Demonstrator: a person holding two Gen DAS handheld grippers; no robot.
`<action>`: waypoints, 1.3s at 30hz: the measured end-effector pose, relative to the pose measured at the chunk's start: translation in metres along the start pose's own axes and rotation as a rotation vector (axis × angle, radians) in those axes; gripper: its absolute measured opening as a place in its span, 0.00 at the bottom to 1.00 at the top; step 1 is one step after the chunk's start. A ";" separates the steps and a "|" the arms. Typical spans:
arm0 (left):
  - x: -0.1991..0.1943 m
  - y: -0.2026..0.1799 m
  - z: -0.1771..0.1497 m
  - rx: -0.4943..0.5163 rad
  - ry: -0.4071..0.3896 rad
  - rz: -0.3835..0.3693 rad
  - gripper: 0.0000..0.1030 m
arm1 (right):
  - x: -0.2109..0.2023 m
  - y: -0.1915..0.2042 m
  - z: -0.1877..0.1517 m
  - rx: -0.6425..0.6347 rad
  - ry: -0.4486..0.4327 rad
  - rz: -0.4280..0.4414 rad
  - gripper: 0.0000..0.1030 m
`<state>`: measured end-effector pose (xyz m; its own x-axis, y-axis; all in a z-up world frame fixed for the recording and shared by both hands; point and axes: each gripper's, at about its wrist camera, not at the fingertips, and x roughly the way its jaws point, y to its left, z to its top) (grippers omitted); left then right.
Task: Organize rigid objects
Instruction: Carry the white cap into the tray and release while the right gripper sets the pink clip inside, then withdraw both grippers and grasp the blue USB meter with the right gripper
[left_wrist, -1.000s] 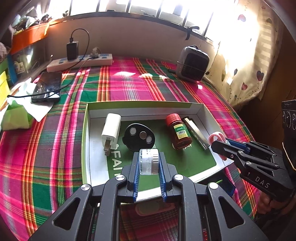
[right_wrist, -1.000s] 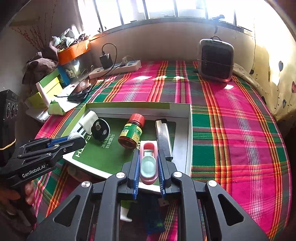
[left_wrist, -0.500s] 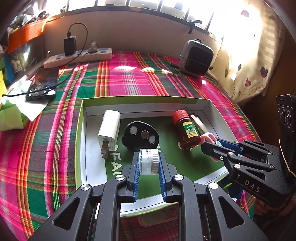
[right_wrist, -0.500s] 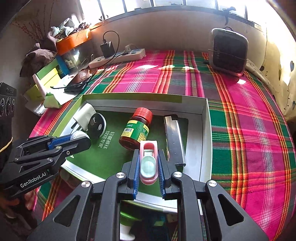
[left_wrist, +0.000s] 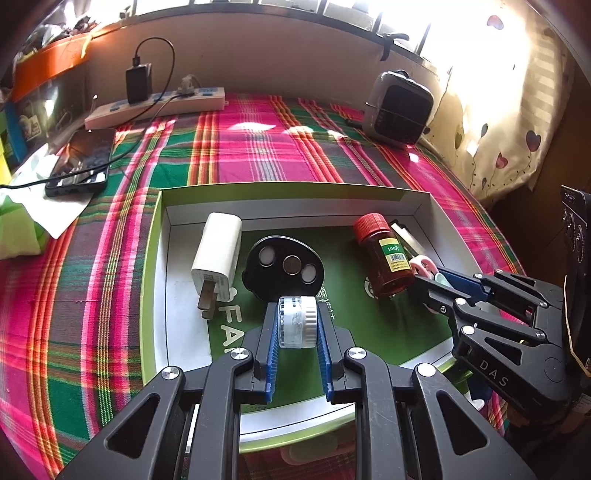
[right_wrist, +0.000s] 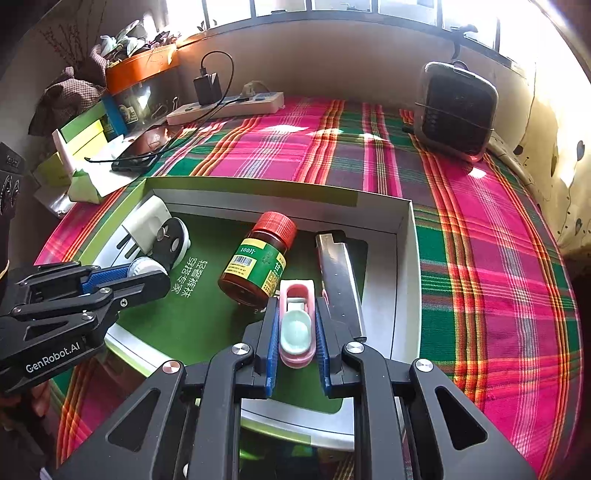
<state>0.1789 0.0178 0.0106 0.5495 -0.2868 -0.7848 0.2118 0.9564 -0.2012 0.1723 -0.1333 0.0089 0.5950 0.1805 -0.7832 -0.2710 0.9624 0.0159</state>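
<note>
over the tray, left fingers clamp a white roll; right fingers clamp a pink case.

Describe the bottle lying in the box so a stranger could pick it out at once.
On the plaid cloth sits a shallow green-rimmed box. Inside, between a black disc and a long metal bar, a brown bottle lies on its side. Its red screw cap and green-yellow barcode label set it apart.

woven plaid cloth; matt cardboard box; glossy brown plastic bottle; shiny metal bar.
</note>
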 end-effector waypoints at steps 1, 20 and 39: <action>0.000 0.000 0.000 -0.001 0.000 -0.001 0.17 | 0.001 0.000 0.000 -0.006 0.000 -0.009 0.18; 0.001 -0.001 0.000 0.003 0.004 0.006 0.22 | 0.000 0.001 -0.001 -0.010 -0.007 -0.024 0.19; -0.024 -0.004 -0.004 -0.001 -0.045 0.009 0.32 | -0.016 0.002 -0.005 0.011 -0.039 -0.044 0.24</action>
<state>0.1613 0.0206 0.0280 0.5876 -0.2800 -0.7591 0.2060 0.9591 -0.1943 0.1589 -0.1348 0.0185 0.6350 0.1458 -0.7586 -0.2359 0.9717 -0.0106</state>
